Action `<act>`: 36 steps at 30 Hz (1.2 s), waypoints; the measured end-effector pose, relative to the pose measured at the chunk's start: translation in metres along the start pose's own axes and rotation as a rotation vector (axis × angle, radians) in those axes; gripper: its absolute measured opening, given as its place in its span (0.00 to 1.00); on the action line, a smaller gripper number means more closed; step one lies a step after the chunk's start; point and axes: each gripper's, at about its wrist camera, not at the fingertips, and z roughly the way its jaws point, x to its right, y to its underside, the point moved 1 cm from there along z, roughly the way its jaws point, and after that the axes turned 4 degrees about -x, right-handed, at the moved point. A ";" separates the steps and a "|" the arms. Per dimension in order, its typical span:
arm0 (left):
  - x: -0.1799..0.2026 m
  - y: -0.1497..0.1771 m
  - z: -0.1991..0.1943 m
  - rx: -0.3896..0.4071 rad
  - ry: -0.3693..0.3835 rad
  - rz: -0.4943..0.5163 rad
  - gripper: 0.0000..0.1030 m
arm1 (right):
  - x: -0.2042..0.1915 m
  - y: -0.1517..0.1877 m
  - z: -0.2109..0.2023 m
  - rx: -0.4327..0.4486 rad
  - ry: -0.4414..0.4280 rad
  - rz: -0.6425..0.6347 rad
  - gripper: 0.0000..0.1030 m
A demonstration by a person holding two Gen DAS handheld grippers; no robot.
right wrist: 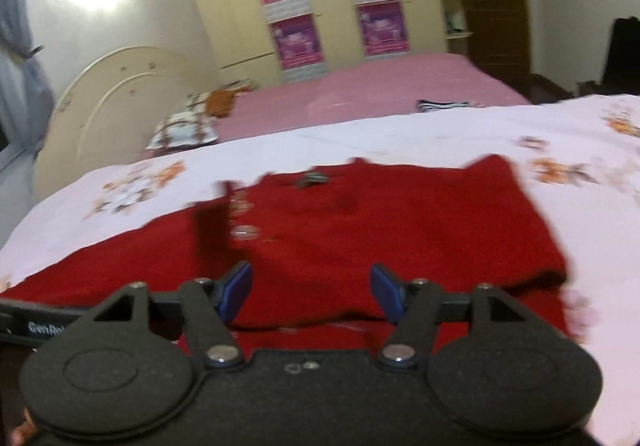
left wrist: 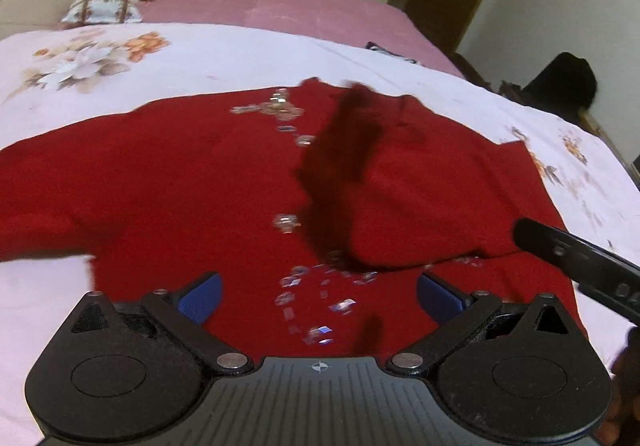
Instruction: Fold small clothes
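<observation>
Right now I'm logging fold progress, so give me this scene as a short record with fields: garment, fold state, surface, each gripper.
garment: red top with shiny sequin-like trim down its front
fold state: one side already folded over the middle; the other sleeve lies spread out flat
surface: white floral bedsheet, with a pink sheet behind it
left gripper: open, nothing between its pads, above the garment's near edge
right gripper: open, empty, above the folded part
</observation>
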 end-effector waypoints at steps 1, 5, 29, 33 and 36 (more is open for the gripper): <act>0.003 0.000 0.003 0.016 -0.006 -0.003 0.99 | 0.009 0.003 -0.004 0.001 0.007 0.015 0.63; -0.004 -0.005 0.020 0.072 0.061 -0.086 0.63 | 0.038 0.016 -0.011 -0.001 0.030 0.072 0.63; -0.056 -0.032 0.001 0.312 0.066 -0.234 0.09 | 0.105 0.015 0.020 -0.060 0.218 0.068 0.42; -0.059 -0.025 0.027 0.209 0.005 -0.179 0.09 | 0.110 0.011 0.035 -0.074 0.210 0.092 0.32; -0.064 -0.015 0.036 0.182 -0.044 -0.180 0.09 | 0.127 0.015 0.031 -0.071 0.183 0.204 0.10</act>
